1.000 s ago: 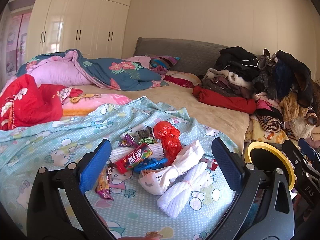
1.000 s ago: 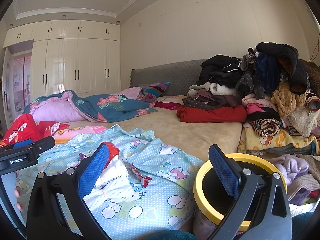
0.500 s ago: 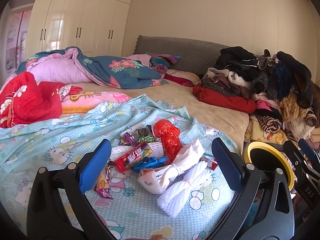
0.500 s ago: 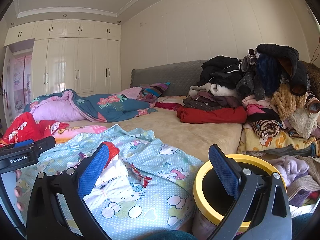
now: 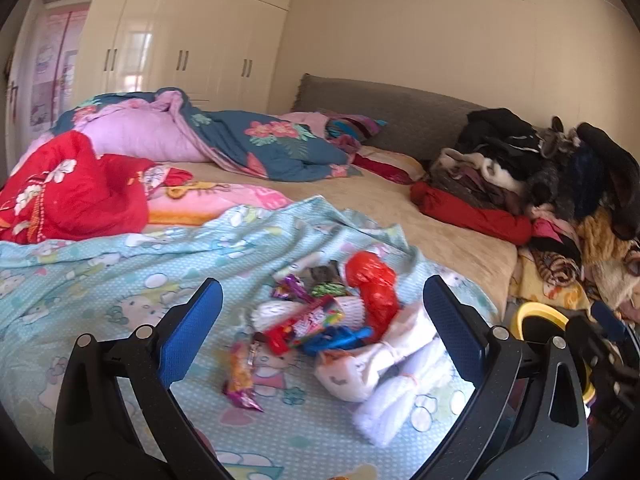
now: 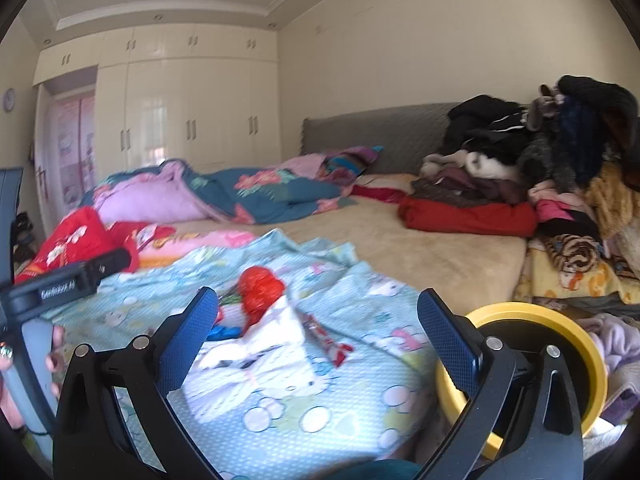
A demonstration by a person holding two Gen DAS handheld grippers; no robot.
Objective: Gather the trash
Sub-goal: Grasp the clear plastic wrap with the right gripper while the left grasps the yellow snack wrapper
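A wide bed (image 5: 432, 236) fills most of both views, and a pale blue cartoon-print sheet (image 5: 120, 280) is spread over its near corner. A heap of clothes (image 5: 560, 184) is piled along the bed's right side. Beside the bed's near right corner a bin with a yellow rim (image 6: 576, 328) is seen, its dark mouth facing up. The trash is gathered in a loose pile on the blue sheet: crumpled white bags (image 5: 384, 364) lie nearest the edge, a red plastic bag (image 5: 370, 284) sits just behind them, a red candy wrapper (image 5: 304, 324) lies beside a blue scrap (image 5: 336, 338), and a small orange-and-purple wrapper (image 5: 240, 376) rests apart to the left (details are softened by blur). The left hand-held gripper (image 5: 320, 324) is held above this pile with its jaws spread wide and nothing between them. The right hand-held gripper (image 6: 318, 328) is likewise spread and empty, between the pile and the bin.
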